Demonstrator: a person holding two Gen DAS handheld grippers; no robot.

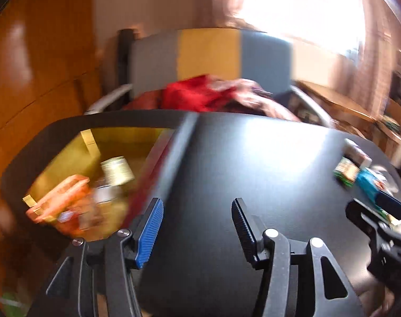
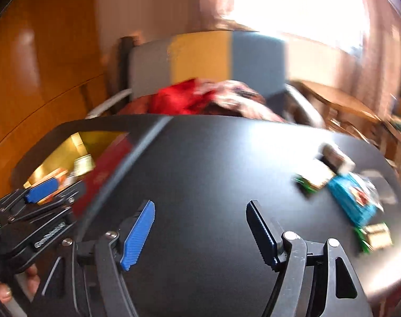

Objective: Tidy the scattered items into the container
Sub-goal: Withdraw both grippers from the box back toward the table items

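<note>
Both grippers empty over the dark table (image 2: 213, 158), mid-swing toward the last strays.

Left gripper (image 1: 197, 231) released, nothing between the pads; right gripper (image 2: 200, 235) likewise spread and bare. Container (image 1: 76, 158) far left, already holding a can (image 1: 117, 170) and an orange packet (image 1: 60, 200). Still out at far right: teal packet (image 2: 352, 200), two green-and-gold boxes (image 2: 315, 181), (image 2: 376, 236), a small dark box (image 2: 335, 155), clustered close. Blurred view, so best to settle first. Probably take the teal packet by its narrow sides with the right, pads squared low to the table; avoid nudging the neighbouring boxes; then across and drop well inside the rim.
</note>
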